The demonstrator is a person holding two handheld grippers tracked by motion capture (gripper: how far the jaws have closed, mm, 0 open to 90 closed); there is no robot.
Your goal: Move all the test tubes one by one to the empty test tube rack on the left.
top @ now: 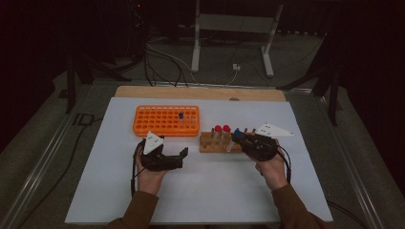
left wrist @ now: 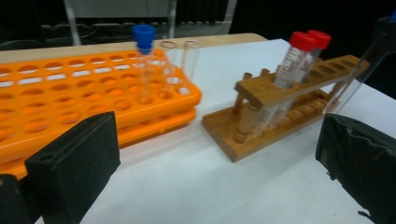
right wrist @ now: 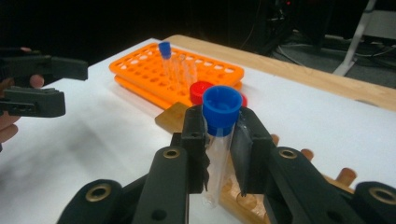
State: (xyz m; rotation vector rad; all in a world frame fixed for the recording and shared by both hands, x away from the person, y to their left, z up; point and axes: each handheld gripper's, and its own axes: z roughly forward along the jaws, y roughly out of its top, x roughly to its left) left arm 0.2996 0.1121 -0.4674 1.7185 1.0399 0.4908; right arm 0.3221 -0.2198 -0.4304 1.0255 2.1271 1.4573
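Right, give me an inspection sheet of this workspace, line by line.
Surface: white sheet over a wooden table.
Job's things: orange rack holding one blue-capped tube; wooden rack with two red-capped tubes.
Clutter: nothing seen.
Grippers: left gripper open, empty; right gripper shut on a blue-capped tube above the wooden rack.
Cables: one trails from each gripper; more lie on the floor.
Surroundings: dark room, white stand legs behind.

Two racks (top: 166, 120), two red-capped tubes (left wrist: 299, 56), two blue-capped (right wrist: 217, 135).

Orange rack (left wrist: 70, 93) cropped (left edge)
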